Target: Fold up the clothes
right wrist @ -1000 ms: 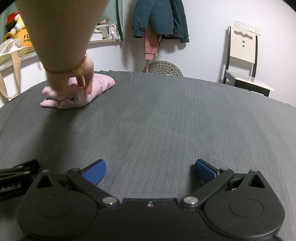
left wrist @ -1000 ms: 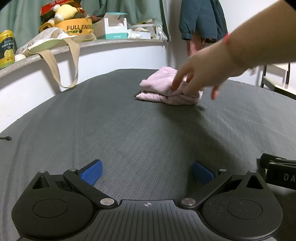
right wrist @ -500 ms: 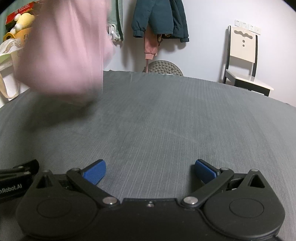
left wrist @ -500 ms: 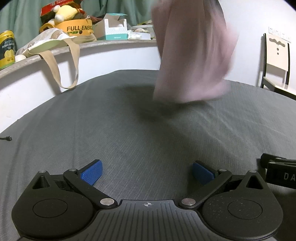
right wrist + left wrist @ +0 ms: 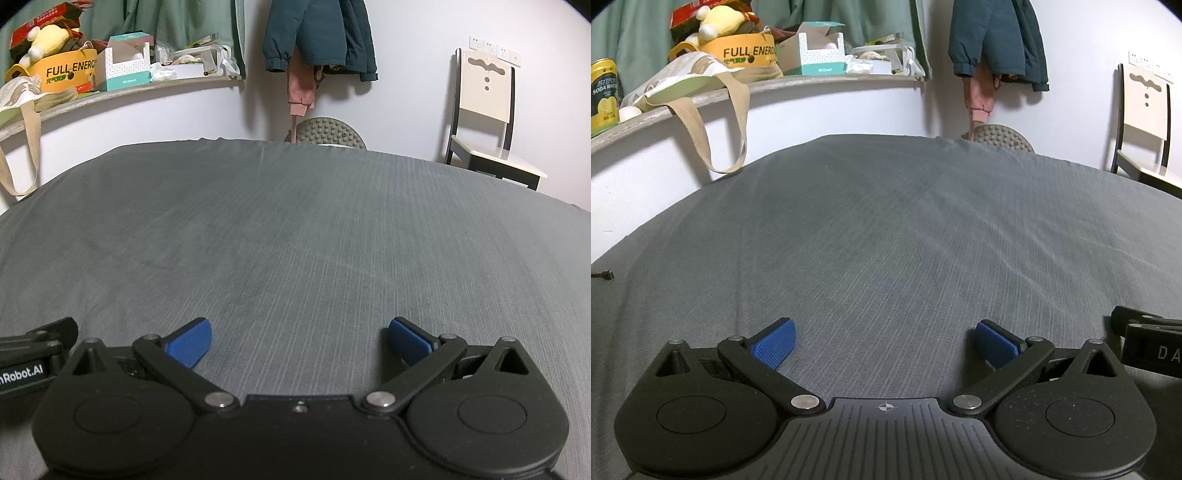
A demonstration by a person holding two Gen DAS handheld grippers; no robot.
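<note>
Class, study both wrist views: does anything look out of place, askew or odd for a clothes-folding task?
Yes: no garment lies on the grey bedsheet. Both the left gripper and the right gripper rest open on it, holding nothing. On the shelf, a tote bag hangs its strap over the edge.

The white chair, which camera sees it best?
The right wrist view: the white chair shows its whole back, its seat and dark legs beside the grey bed. The left wrist view catches the chair at the picture's edge, its seat partly cut off.

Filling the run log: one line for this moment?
left hand-held gripper open | right hand-held gripper open | grey sheet | no garment visible
</note>
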